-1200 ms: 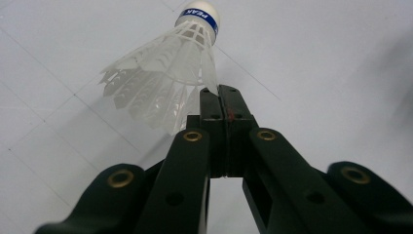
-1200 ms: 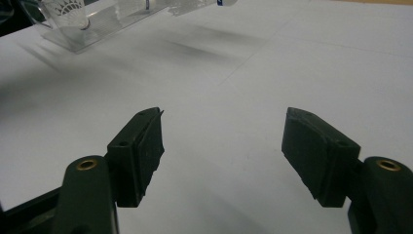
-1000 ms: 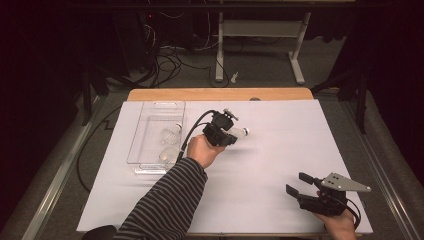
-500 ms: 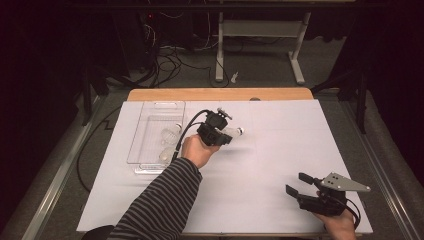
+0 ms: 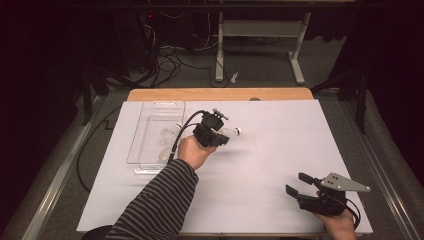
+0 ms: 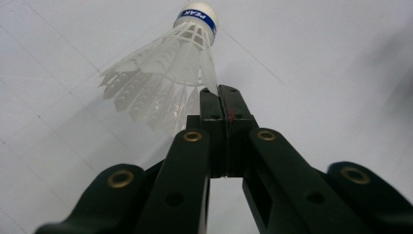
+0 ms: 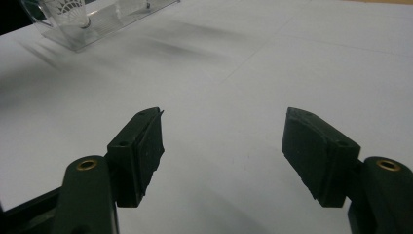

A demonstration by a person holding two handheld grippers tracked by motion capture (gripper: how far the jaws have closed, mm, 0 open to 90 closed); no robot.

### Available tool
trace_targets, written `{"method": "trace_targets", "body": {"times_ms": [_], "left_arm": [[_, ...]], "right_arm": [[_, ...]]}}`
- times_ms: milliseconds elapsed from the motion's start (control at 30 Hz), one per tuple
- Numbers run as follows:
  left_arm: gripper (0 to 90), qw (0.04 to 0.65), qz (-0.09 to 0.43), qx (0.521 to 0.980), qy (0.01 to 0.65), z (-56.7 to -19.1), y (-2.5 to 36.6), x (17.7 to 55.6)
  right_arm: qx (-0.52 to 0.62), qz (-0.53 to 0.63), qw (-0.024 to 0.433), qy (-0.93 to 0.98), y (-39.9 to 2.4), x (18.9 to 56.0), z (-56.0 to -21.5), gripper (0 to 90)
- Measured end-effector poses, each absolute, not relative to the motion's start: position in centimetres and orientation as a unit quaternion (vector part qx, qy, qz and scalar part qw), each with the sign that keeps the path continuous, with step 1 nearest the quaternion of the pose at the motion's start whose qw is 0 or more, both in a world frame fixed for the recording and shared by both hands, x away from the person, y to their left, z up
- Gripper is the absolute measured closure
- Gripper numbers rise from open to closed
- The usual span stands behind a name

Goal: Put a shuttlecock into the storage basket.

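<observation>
**In the middle of the worktop, a shuttlecock held by its edge**

In the middle of the high view, the left gripper (image 5: 223,134) holds a shuttlecock (image 5: 231,132) over the white paper, just to the right of the clear tray (image 5: 150,112). Since the earlier frames the left hand (image 5: 192,151) has slid a little to the left, toward the tray, and the shuttlecock went with it. The right gripper (image 5: 301,184) has stayed in the lower right corner of the view.

In the left gripper view the two black jaws are pressed together and pinch the thin edge of the shuttlecock's (image 6: 168,78) skirt. The skirt is white plastic, shaped like a cone, full of small holes like a net, with little feather shapes around the wide end. The tip is a round white cap with a blue band with white letters. It points to the top of the frame.

In the right gripper view the jaws are spread wide with nothing between them. Their pads (image 7: 148,146) are black, blocky and look a bit rough. The worktop (image 5: 290,140) is covered with smooth white paper with faint fold lines. The tray (image 7: 104,22) is see-through hard plastic, a long box shape, in the upper left of that view. There are more white shuttlecocks (image 5: 169,135) inside it.
</observation>
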State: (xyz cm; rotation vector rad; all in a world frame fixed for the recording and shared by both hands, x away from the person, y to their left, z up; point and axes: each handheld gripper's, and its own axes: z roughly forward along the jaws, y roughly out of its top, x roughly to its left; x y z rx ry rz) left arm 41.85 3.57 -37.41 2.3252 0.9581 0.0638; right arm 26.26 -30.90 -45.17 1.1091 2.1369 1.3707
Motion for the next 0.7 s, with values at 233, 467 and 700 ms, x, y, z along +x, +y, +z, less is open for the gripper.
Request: {"method": "trace_targets", "body": {"times_ms": [233,467,700], "left_arm": [[90.0,0.312,0.024,0.878,0.363,-37.20,3.83,41.76],[90.0,0.305,0.036,0.881,0.360,-37.00,4.07,41.55],[90.0,0.308,0.035,0.880,0.360,-36.86,4.28,41.40]], "right_arm": [[0.394,0.486,0.184,0.758,-30.89,26.26,-45.18,31.9],[0.393,0.486,0.184,0.759,-30.90,26.27,-45.18,31.9],[0.393,0.486,0.183,0.759,-30.89,26.27,-45.17,31.9]]}}
